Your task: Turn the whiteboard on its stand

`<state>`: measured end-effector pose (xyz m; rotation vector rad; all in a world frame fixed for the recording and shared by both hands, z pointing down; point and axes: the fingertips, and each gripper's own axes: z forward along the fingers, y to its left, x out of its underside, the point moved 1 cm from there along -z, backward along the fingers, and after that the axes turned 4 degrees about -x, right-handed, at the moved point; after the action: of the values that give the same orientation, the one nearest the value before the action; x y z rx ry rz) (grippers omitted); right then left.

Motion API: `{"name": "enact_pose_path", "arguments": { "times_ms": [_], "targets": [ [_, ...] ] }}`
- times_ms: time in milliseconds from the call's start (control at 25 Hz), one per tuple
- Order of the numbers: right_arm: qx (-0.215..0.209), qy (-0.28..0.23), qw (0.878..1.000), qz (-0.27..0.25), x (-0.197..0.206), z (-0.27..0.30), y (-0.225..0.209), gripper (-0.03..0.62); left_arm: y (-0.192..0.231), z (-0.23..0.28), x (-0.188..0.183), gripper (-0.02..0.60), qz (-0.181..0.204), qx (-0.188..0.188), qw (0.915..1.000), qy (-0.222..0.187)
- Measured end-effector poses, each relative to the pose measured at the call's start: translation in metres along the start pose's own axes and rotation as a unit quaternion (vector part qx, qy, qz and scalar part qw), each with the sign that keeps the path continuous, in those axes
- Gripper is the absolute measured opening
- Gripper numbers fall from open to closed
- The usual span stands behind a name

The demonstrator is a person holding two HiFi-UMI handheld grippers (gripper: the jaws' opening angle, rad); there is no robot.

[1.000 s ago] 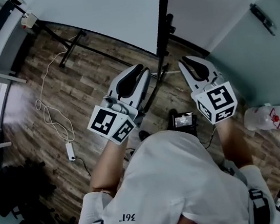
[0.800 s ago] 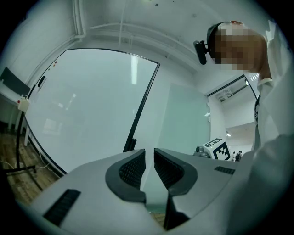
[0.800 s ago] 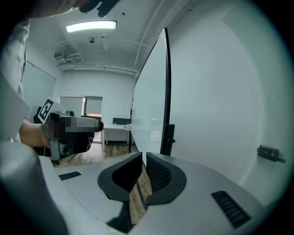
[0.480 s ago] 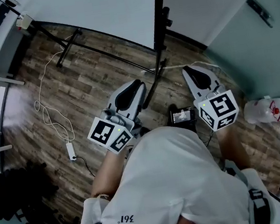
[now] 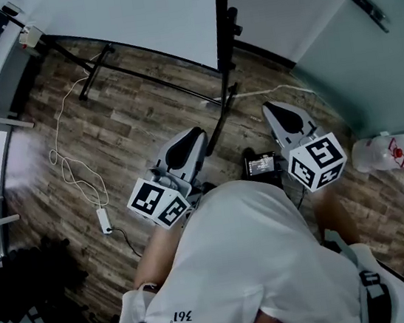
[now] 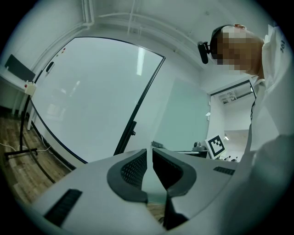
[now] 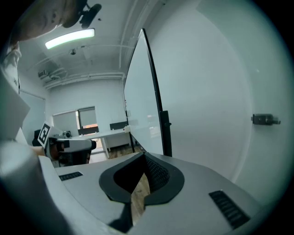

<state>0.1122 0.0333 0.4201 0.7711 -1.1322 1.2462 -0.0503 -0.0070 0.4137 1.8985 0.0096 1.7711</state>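
Well, the wooden floor (image 5: pixel 116 132) takes most of the head view, and on it stands the whiteboard (image 5: pixel 144 16), upright, with its wide pale panel on the left of the black post (image 5: pixel 224 19) of its stand. From the foot of this post a low black bar (image 5: pixel 147 80) runs over the floor toward the left, under the panel. On the near side of the post is the person, of whom a white shirt (image 5: pixel 253 262) shows. The left gripper (image 5: pixel 199 130) is held near the foot of the post, a little to its left, and the right gripper (image 5: pixel 267 105) is near it on the right; neither one touches the post or the panel. The left jaws are closing, with only a thin slit between the pads and nothing inside it. The right jaws are pressed together at the tips and carry nothing (behind the tips only floor shows through). Well to the left of the post a thin white cable (image 5: pixel 68 161) lies in loops on the floor. Between the two grippers, just at the near side of the post's foot, sits a small black device (image 5: pixel 262 163) with a lit screen.
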Motion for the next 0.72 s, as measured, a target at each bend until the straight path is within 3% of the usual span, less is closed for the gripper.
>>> {"name": "enact_pose_path", "arguments": {
  "times_ms": [120, 720],
  "targets": [
    [-0.002, -0.004, 1.0, 0.015, 0.0012, -0.002, 0.0008, 0.026, -0.0017, -0.0032, 0.0039, 0.043, -0.005, 0.002, 1.0, 0.003],
    [0.015, 0.005, 0.999, -0.03, 0.0014, -0.0071, 0.0068, 0.025, -0.0016, -0.0082, 0.0091, 0.025, -0.019, 0.007, 0.9996, 0.019]
  ]
}}
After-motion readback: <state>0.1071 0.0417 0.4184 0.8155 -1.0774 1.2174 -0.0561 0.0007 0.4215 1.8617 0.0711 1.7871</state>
